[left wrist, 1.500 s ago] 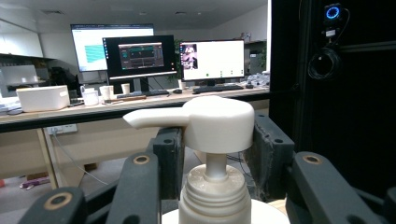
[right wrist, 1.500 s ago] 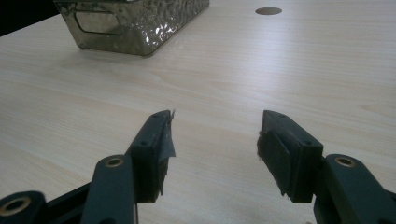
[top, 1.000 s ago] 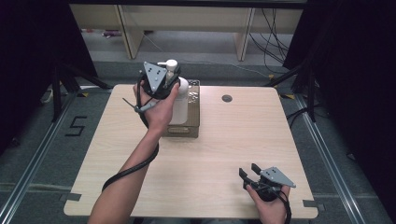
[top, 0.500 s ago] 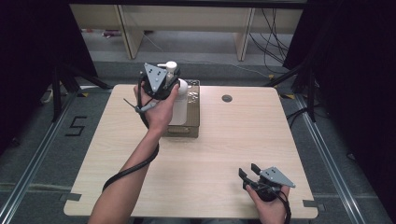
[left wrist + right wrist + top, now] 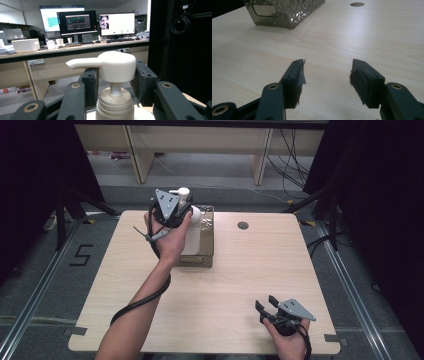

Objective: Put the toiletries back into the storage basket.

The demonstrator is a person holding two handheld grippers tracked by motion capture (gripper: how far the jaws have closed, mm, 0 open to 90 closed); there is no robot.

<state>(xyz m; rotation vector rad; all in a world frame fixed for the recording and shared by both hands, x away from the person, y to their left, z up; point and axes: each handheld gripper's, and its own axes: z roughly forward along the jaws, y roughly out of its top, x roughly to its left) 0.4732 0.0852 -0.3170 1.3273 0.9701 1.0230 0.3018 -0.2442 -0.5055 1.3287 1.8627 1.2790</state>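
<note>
metal basket [image 5: 206,256]: white pump bottle [image 5: 190,236] stands in it | left gripper [image 5: 113,82]: clamped on pump neck | right gripper [image 5: 327,75]: jaws apart, empty | label text: unreadable

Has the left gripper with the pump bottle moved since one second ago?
No. The left gripper sits at the same spot over the metal basket's far end, shut on the pump bottle.

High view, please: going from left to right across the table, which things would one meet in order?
left gripper shut on the pump bottle → metal basket → round hole in the tabletop → right gripper, jaws open
</note>
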